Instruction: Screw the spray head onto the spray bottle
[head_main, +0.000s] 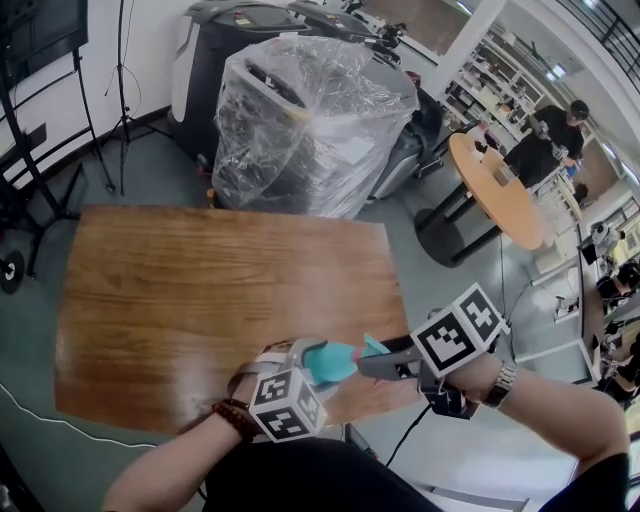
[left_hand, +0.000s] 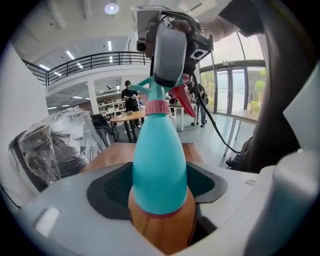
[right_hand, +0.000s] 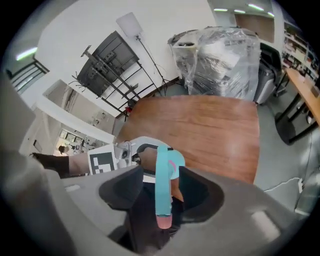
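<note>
Left gripper (left_hand: 160, 195) clamped on the teal spray bottle (left_hand: 160, 165), pads pressed to both sides of its body. The bottle was off the wood, tilted, over the near edge of the wooden table (head_main: 200, 290), toward that edge's right end. Spray head (right_hand: 162, 170) sat on the bottle's neck at the pink collar (left_hand: 157, 106); couldn't tell how far it was threaded. Right gripper (right_hand: 162, 192) was released: jaws apart, spray head between them with a gap on each side.

Edges: both grippers were at the table's near edge, the right one coming in from beyond the right edge. Open wood ran ahead and to the left of them, up to the far edge. A plastic-wrapped machine (head_main: 310, 120) stood just past the far edge. Grey floor lay open to the right of the table, with a round table (head_main: 495, 190) well apart. A tripod stand (head_main: 122, 90) stood off the far left corner, and a thin cable (head_main: 60, 422) ran along the floor by the near left corner.
</note>
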